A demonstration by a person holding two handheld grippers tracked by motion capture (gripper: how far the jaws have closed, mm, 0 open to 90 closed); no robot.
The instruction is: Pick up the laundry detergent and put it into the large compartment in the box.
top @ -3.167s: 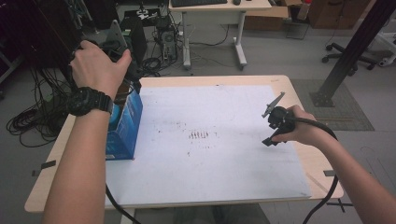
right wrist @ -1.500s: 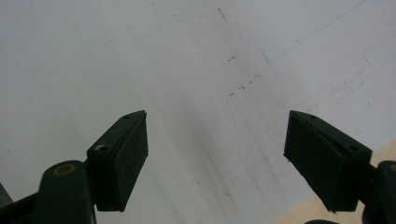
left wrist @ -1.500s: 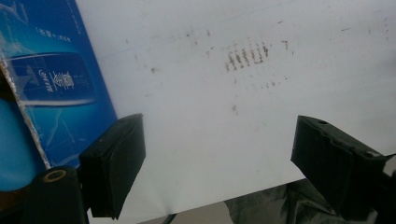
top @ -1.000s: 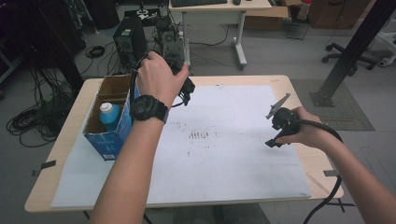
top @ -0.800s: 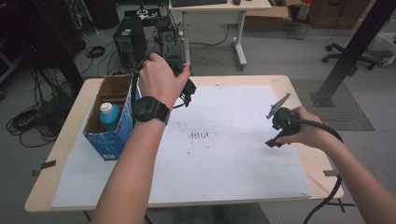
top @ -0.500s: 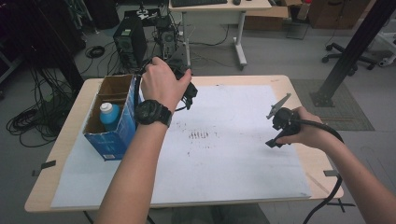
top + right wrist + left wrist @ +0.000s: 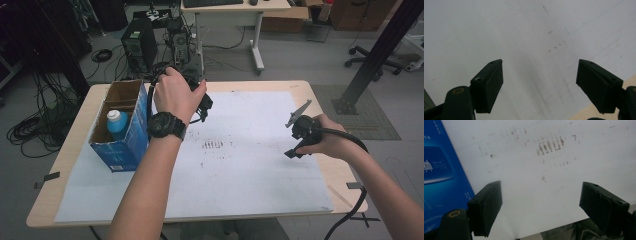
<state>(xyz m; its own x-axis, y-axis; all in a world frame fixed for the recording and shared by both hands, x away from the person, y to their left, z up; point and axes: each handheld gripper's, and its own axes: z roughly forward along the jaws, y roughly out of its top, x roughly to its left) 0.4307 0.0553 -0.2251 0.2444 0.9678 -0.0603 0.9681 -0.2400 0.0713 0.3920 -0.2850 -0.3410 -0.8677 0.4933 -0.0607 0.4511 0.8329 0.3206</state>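
- The left tongs [image 7: 202, 106] hang open and empty over the white sheet [image 7: 240, 150], just right of the blue box [image 7: 122, 147] holding a bottle [image 7: 116, 122].
- The right tongs [image 7: 539, 85], open and empty, sit well apart from the box.

Across the middle of the bench [image 7: 330, 172], the white sheet [image 7: 250, 165] lies flat and bare between the two hands, so there is open passage from one side to the other. The only upright obstacle is the blue box [image 7: 122, 145] at the left edge, with a blue bottle [image 7: 116, 122] standing inside it. The left gripper [image 7: 202, 107] hangs just beside the box's right wall, its jaws apart over bare sheet. The right gripper [image 7: 299, 131] sits well apart, over free sheet near the right edge.
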